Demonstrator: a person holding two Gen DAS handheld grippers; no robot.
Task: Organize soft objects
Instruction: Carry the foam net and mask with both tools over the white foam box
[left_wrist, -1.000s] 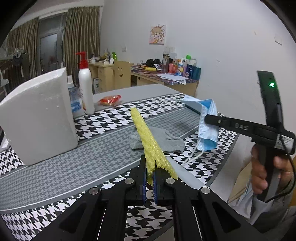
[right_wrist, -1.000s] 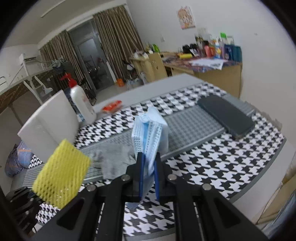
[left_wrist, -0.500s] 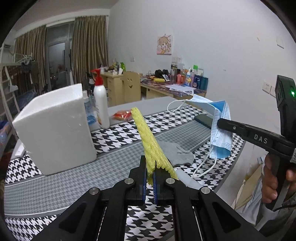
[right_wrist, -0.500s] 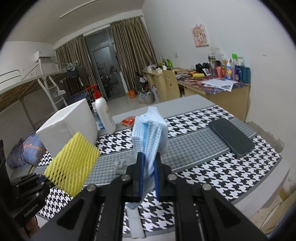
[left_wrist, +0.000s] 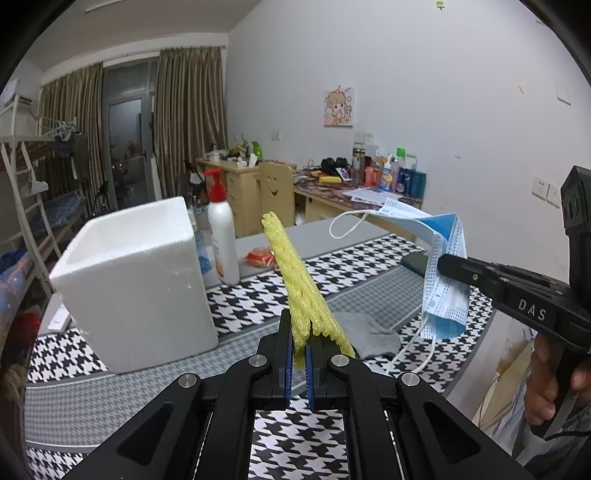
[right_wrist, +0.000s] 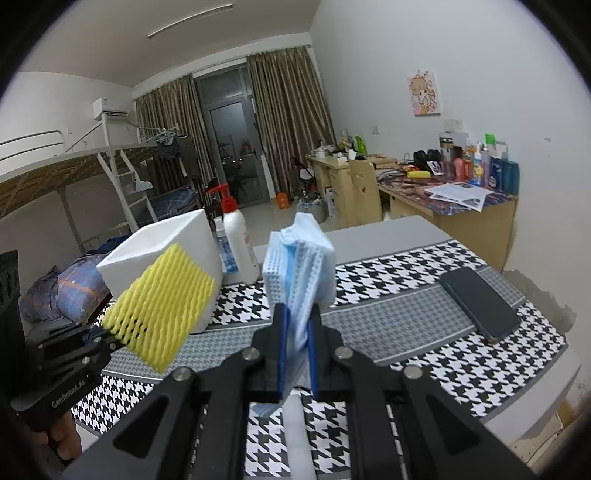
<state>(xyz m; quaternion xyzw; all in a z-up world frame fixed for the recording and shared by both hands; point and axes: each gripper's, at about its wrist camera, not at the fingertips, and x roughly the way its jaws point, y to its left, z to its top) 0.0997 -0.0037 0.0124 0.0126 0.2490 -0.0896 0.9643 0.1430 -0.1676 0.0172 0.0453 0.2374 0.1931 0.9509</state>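
Closest, the left tongs (left_wrist: 300, 354) pinch a yellow foam net (left_wrist: 299, 280), and the right tongs (right_wrist: 297, 350) clamp a blue face mask (right_wrist: 299, 266), both held above the bench (left_wrist: 110, 398). Beyond the net, a grey cloth (left_wrist: 369, 334) lies right of the white foam box (left_wrist: 136, 280).

A yellow foam net sleeve (left_wrist: 301, 280), flattened, stands tilted upward above the counter (left_wrist: 110, 398). A pale blue pleated face mask (right_wrist: 299, 266) hangs folded in the air, ear loops dangling. A crumpled grey cloth (left_wrist: 369, 336) lies on the counter.
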